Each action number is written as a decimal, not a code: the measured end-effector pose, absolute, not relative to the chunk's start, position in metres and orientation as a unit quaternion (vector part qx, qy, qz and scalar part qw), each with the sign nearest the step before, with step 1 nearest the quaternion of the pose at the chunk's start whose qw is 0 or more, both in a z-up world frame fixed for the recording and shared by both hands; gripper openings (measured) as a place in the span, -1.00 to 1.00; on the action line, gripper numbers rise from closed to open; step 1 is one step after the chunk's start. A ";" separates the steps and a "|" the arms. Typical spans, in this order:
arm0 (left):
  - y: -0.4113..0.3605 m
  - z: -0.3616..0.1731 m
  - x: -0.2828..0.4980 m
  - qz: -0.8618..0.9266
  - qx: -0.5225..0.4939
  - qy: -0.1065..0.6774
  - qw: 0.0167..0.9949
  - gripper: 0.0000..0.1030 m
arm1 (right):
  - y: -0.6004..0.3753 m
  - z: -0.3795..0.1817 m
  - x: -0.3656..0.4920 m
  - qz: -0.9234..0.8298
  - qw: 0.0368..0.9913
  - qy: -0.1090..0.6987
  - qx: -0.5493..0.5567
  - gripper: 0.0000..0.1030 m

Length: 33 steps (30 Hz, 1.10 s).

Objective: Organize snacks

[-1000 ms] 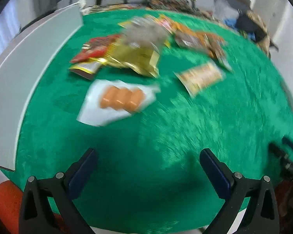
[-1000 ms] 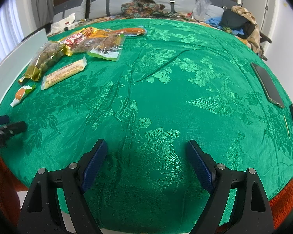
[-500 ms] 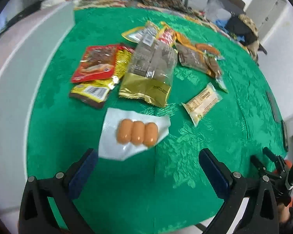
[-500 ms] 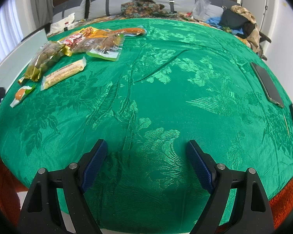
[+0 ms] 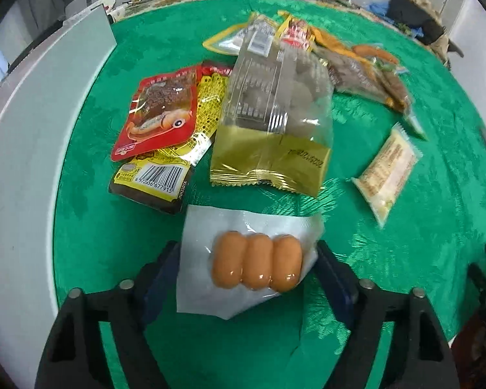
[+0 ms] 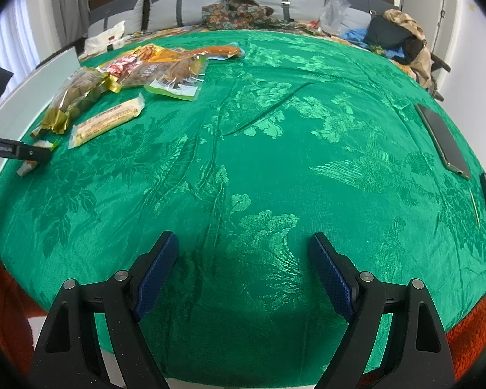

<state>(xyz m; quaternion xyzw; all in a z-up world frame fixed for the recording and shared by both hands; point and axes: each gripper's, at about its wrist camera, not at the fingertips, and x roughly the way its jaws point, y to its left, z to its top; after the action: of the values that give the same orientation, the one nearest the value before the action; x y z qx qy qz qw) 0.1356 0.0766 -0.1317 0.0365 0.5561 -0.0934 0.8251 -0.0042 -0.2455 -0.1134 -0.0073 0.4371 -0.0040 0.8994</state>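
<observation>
At the far left a white board (image 5: pixel 22 168) borders the green patterned cloth (image 6: pixel 275 149), and beside it lie a red fish packet (image 5: pixel 160 113) over a yellow barcode packet (image 5: pixel 158 175), then a clear-and-gold bag (image 5: pixel 275 123). The step in hand looks like the first pick: the left gripper (image 5: pixel 248 275) points steeply down with the white sausage pack (image 5: pixel 252 265) lying flat on the cloth between its fingers, the jaws closing but with the pads seemingly not yet pressing the wrapper. The next move likely calls for finishing the squeeze on the thin film edges, then lifting clear. Further right lies a pale wafer bar (image 5: pixel 390 168). The right gripper (image 6: pixel 244 269) hovers over bare cloth, fingers spread wide and empty.
</observation>
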 end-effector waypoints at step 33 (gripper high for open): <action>0.082 -0.146 0.101 -0.058 0.032 0.530 0.845 1.00 | -0.241 -0.113 -0.003 -0.025 0.895 0.446 0.002 0.67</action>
<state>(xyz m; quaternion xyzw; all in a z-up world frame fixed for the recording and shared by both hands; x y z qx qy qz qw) 0.1006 0.0820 -0.1457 0.0318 0.5299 -0.0584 0.8454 -0.0028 -0.2413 -0.1126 0.0020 0.4460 -0.0246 0.8947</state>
